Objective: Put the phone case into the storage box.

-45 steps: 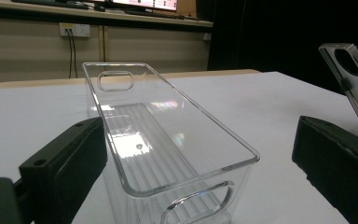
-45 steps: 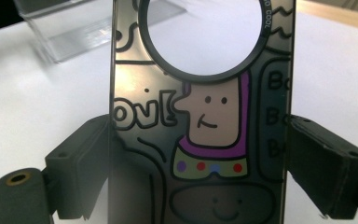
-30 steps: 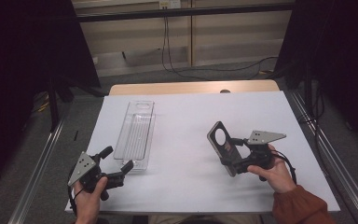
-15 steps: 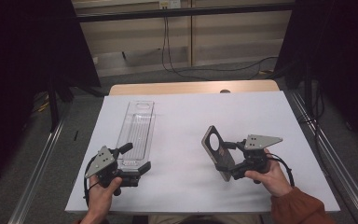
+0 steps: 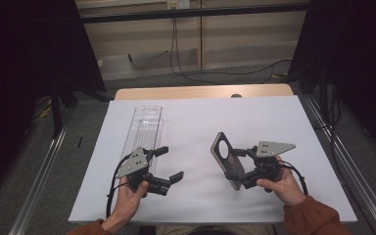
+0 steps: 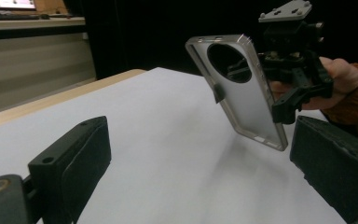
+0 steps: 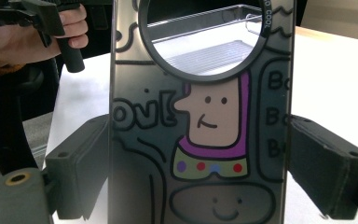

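Note:
A translucent grey phone case point(image 5: 226, 157) with a round camera hole and a cartoon figure printed on it point(image 7: 205, 135) is held upright above the white table sheet. My right gripper point(image 5: 243, 167) is shut on it, its pads point(image 7: 81, 163) pressing the case's two long edges. My left gripper point(image 5: 170, 163) hovers low over the sheet to the left of the case. It is open with nothing between its jaws. In the left gripper view the case point(image 6: 242, 93) stands ahead, tilted, beyond my open left gripper point(image 6: 200, 163).
A long clear plastic tray point(image 5: 147, 128) lies on the white sheet point(image 5: 269, 117) just beyond the left gripper, and shows through the case's hole point(image 7: 205, 51). Metal rails run down both sides of the table. Bare white sheet lies between the two grippers.
My left gripper has moved right and a little away from the front edge, toward the table's middle. The right gripper with the case has barely shifted.

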Action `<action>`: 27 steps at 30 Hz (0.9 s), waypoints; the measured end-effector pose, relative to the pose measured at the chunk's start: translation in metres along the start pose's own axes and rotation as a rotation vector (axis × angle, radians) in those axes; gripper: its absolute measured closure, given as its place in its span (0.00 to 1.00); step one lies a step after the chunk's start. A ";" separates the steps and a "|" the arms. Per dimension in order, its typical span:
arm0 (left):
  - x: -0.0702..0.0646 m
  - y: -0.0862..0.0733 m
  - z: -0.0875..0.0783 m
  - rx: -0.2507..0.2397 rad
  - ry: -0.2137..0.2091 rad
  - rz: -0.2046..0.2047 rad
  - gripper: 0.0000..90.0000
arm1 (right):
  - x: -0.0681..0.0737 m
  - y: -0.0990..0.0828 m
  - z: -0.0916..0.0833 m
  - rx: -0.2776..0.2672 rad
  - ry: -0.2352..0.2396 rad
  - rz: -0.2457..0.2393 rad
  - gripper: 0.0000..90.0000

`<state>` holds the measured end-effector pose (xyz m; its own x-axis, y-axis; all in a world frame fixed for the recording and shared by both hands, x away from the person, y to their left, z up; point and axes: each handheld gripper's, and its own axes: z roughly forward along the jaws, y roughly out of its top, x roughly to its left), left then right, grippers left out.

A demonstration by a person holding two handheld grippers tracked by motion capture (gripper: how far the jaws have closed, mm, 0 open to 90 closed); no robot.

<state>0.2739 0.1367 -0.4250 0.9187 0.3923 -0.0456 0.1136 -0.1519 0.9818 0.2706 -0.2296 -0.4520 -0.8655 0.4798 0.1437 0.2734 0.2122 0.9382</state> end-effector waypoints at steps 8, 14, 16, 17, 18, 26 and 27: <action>-0.003 0.008 0.019 -0.077 -0.071 -0.025 0.02 | 0.002 0.003 -0.002 -0.010 0.007 -0.019 0.14; -0.006 0.015 0.034 -0.070 -0.127 -0.020 0.02 | 0.003 0.003 -0.001 -0.009 0.017 -0.028 0.14; -0.006 0.018 0.037 -0.059 -0.150 -0.012 0.02 | 0.004 0.003 -0.001 -0.006 0.025 -0.034 0.14; -0.007 0.018 0.040 -0.071 -0.158 -0.008 0.03 | 0.004 0.003 0.000 -0.007 0.037 -0.038 0.13; -0.006 0.019 0.042 -0.066 -0.172 -0.001 0.03 | 0.005 0.003 0.000 -0.008 0.036 -0.041 0.14; -0.005 0.021 0.061 -0.055 -0.224 -0.012 0.03 | 0.005 0.003 -0.001 -0.014 0.043 -0.054 0.13; -0.003 0.023 0.063 -0.046 -0.239 0.000 0.03 | 0.005 0.003 -0.001 -0.016 0.048 -0.057 0.14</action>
<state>0.2977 0.0753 -0.4143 0.9827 0.1658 -0.0824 0.1011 -0.1081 0.9890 0.2663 -0.2276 -0.4477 -0.8987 0.4260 0.1041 0.2163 0.2241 0.9502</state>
